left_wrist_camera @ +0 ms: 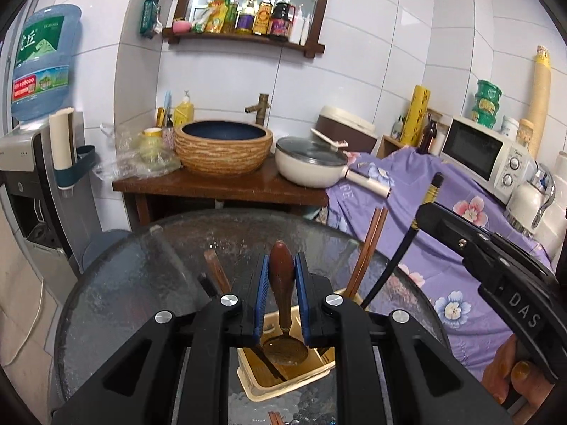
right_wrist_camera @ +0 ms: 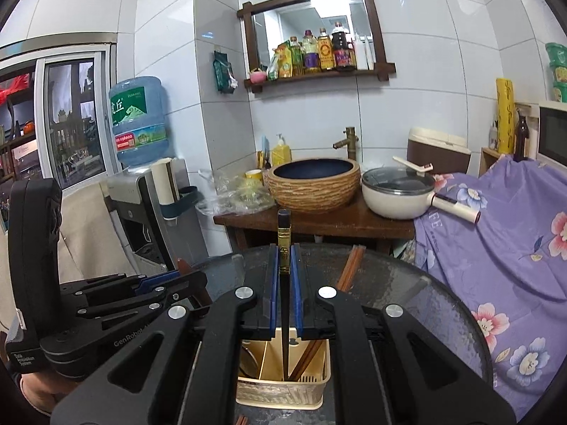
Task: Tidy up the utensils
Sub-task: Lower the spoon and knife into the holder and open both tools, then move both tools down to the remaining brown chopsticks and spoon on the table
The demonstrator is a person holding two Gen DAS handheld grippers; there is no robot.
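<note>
My left gripper point(left_wrist_camera: 282, 255) is shut on the wooden handle of a spoon point(left_wrist_camera: 281, 283). The spoon's metal bowl hangs down inside the beige utensil holder point(left_wrist_camera: 258, 386) on the glass table. My right gripper point(right_wrist_camera: 283, 248) is shut on black chopsticks point(right_wrist_camera: 284, 226) with a gold band, and their tips reach into the holder point(right_wrist_camera: 280, 396), right of its divider. Brown chopsticks point(right_wrist_camera: 349, 269) lean in that same right side. In the left wrist view the right gripper point(left_wrist_camera: 421, 212) comes in from the right with the black chopsticks point(left_wrist_camera: 397, 265). The left gripper point(right_wrist_camera: 180, 272) shows at left in the right wrist view.
Loose brown chopsticks point(left_wrist_camera: 216, 272) lie on the round glass table point(right_wrist_camera: 407, 301) left of the holder. Behind it stands a wooden stand with a basin point(left_wrist_camera: 223, 148) and a lidded pan point(left_wrist_camera: 312, 163). A purple floral cloth point(left_wrist_camera: 443, 212) covers the right side; a water dispenser point(left_wrist_camera: 35, 163) stands left.
</note>
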